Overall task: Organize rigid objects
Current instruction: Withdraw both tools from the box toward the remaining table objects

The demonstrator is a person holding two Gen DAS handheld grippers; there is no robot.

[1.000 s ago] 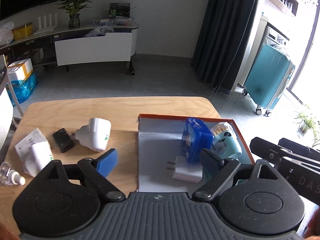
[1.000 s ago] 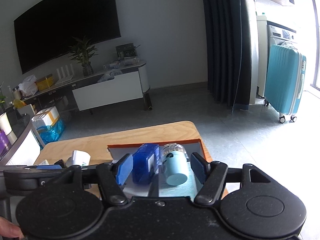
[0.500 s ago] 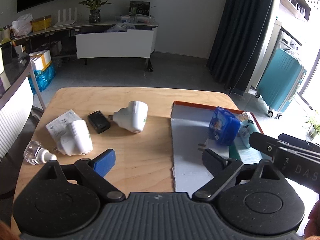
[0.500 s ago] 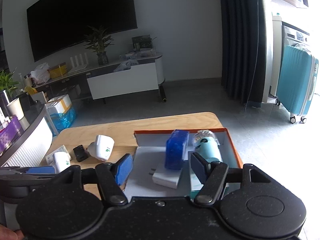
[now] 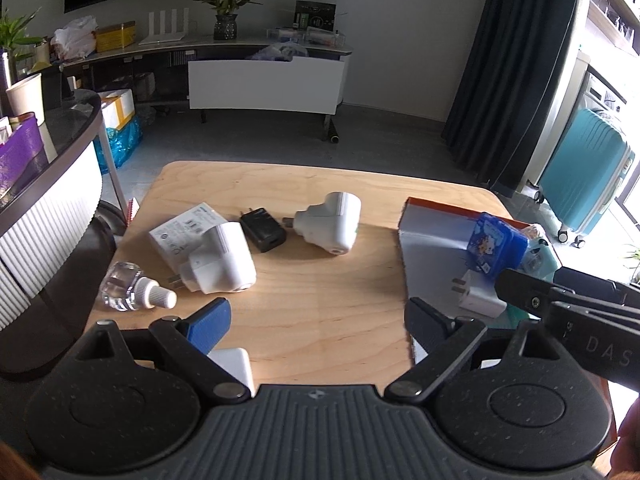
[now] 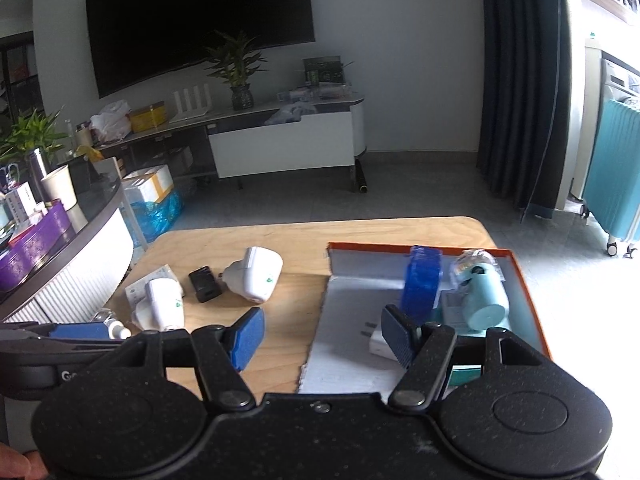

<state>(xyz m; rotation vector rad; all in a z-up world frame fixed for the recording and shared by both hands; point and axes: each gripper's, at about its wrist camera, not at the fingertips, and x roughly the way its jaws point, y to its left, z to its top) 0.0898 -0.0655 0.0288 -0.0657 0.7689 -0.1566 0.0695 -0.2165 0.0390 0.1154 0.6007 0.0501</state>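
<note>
On the wooden table [image 5: 320, 280] lie two white plug-in devices [image 5: 332, 224] [image 5: 220, 266], a black charger [image 5: 263, 229], a white leaflet [image 5: 180, 230], a clear bottle [image 5: 128, 292] and a white block [image 5: 232, 364] by my left finger. The orange-rimmed tray [image 5: 432, 232] holds a blue box [image 5: 494, 246], a white charger [image 5: 476, 296] and a light-blue cylinder [image 6: 486, 300]. My left gripper [image 5: 316, 322] is open and empty above the table's near edge. My right gripper [image 6: 322, 336] is open and empty over the tray's left edge.
A curved counter [image 5: 48, 200] with a purple box stands left of the table. A TV stand [image 5: 264, 80] is at the back wall. A teal suitcase [image 5: 584, 176] stands at the right. My right gripper also shows in the left wrist view [image 5: 568, 312], low over the tray.
Both grippers have pulled back and swung left, away from the tray. More of the table's left side with its loose objects has come into view. Both jaws stay open.
</note>
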